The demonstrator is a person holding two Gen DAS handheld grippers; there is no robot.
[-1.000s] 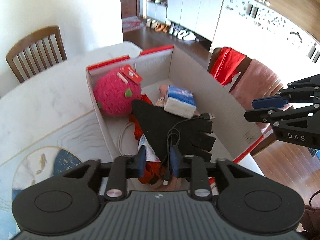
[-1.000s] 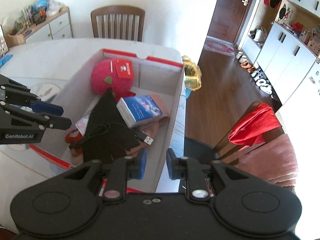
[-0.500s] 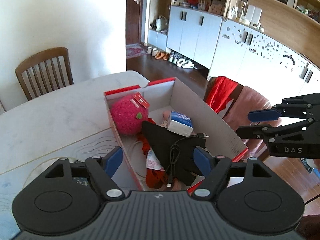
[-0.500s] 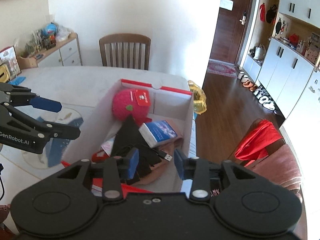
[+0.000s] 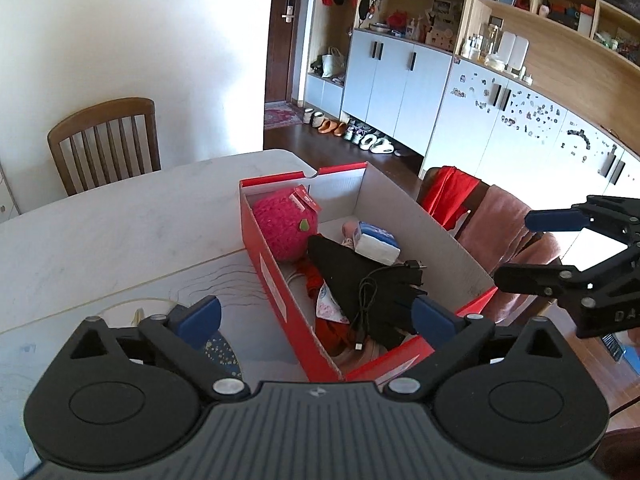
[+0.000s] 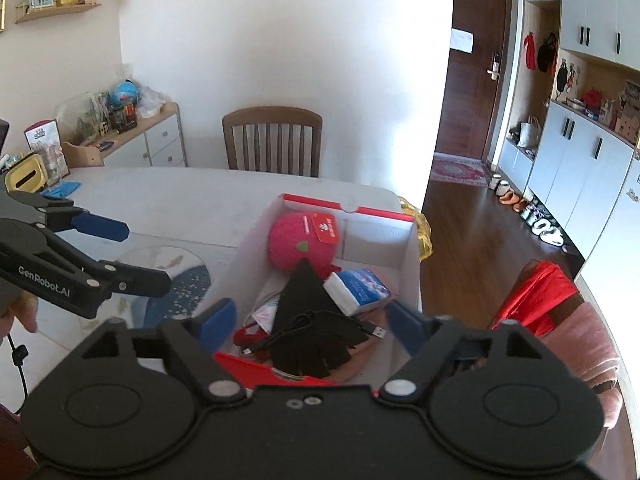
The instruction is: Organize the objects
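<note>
Your left gripper [image 5: 316, 314] hovered over the near end of the red box [image 5: 272, 280] on the table [image 5: 120, 232], its jaws opening with nothing gripped. Ahead in the box lay the pink plush [image 5: 284, 228], the black cloth [image 5: 348, 276] bearing a black cable [image 5: 366, 300], and the tissue pack [image 5: 378, 242]. Your right gripper [image 6: 308, 322] was likewise opening, empty, above the box's near end.

Matt cardboard box [image 5: 436, 240], fuzzy pink plush [image 5: 282, 230]

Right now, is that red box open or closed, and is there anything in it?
Open and filled. The red box has no lid on; a pink plush ball, black cloth and cable lie inside.
</note>
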